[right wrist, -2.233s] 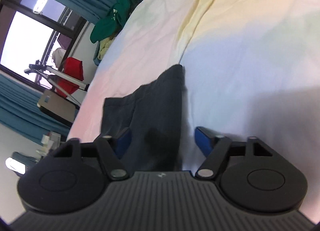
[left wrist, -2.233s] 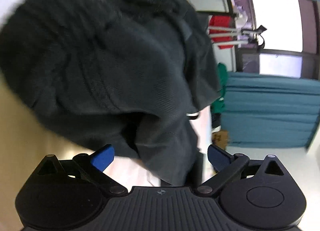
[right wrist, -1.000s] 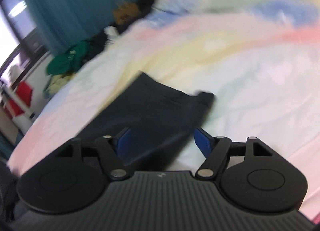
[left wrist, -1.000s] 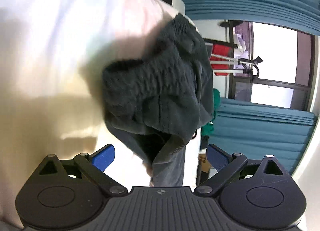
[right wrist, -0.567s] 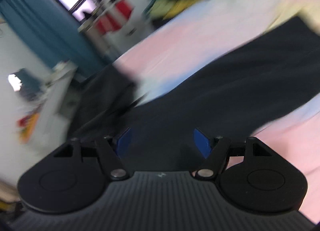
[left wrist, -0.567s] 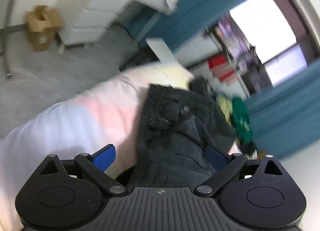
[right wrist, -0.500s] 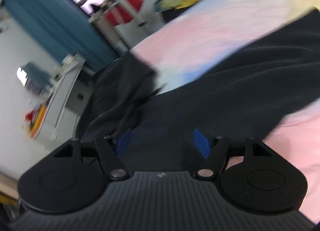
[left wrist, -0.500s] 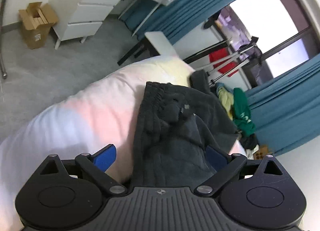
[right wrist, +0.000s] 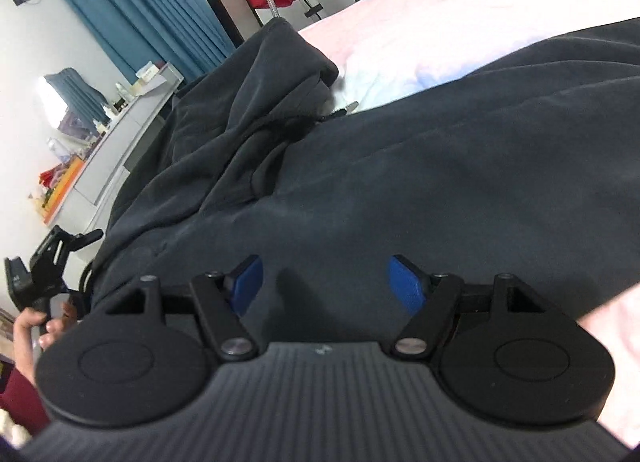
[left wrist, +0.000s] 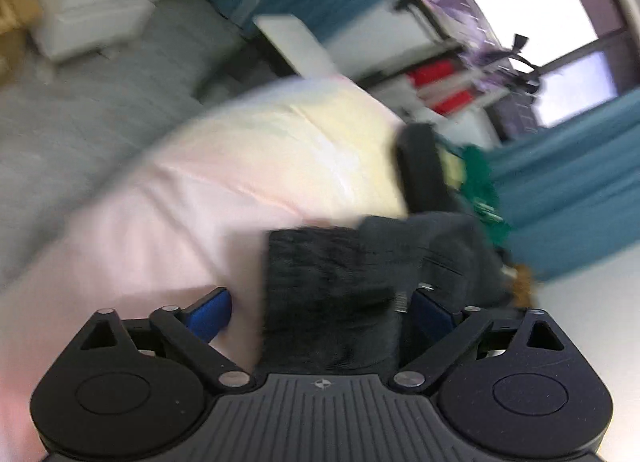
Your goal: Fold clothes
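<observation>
Dark garment (right wrist: 400,166) btwn right gripper (right wrist: 326,282) fingers

Bright daylight from a blown-out window (left wrist: 532,2), left view heavily motion-blurred, perhaps mid-swing, fisheye-bent edges

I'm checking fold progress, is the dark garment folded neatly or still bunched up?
Not neatly folded: the dark garment lies spread over the bed, one end bunched in wrinkles.

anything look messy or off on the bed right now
Yes: the dark garment isn't flat. Its far end is bunched in thick folds near the bed's edge, so it isn't folded neatly yet.
</observation>
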The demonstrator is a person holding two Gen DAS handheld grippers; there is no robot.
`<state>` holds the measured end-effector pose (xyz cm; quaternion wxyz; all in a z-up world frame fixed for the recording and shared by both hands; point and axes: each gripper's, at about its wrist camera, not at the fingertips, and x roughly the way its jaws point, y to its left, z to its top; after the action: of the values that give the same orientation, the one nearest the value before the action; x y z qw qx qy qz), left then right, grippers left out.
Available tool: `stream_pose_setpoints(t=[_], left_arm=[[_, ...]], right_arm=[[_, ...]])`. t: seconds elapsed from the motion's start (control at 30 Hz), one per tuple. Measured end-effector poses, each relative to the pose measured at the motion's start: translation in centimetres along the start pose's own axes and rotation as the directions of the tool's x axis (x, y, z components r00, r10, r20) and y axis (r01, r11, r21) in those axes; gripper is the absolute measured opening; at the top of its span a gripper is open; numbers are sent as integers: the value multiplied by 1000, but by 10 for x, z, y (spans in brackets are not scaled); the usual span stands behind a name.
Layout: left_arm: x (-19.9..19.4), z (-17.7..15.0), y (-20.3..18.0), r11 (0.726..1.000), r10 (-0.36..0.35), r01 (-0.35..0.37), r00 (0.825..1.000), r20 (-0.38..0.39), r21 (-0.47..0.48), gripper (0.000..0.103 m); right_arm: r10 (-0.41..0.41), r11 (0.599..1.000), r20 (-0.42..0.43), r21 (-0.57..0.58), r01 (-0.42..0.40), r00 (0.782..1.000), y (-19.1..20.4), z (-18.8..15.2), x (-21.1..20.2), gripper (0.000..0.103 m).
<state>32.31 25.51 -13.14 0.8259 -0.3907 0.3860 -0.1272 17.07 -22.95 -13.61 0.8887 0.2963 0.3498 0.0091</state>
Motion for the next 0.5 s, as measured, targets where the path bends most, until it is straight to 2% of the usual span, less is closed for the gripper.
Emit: stream_pose_setpoints(t=[0.03,0.1,0.27,0.3,0.33,0.37,0.4,0.5], left_arm=[[5,2,1,1000,-22,22,1000,-7,2,90],[15,6,2,998,-65,65,998,-23,6,76],[40,15,5,985,-172,174,983,-61,12,75],[45,17,5,981,-194,195,979,-69,13,65],[50,19,3,984,-178,180,981,-70,13,56],[55,21,-2,992,-126,127,990,-64,19,33],[58,23,-11,997,-75,77,996,-54,30,20],[49,35,-49,994,48,-50,999,20,96,12]], right_arm=[[6,1000,3,0,-6,1000,2,2,3,73],[7,1000,3,-25,-7,1000,6,4,8,75],[129,990,-33,-59,-131,991,14,4,12,75],[126,989,-28,-70,-128,992,15,3,12,75],[123,989,-23,-81,-125,992,16,3,13,74],[118,989,-19,-93,-119,993,18,2,12,73],[98,989,-15,-112,-99,995,19,0,12,73],[20,982,-7,-186,-21,1000,25,-6,14,73]])
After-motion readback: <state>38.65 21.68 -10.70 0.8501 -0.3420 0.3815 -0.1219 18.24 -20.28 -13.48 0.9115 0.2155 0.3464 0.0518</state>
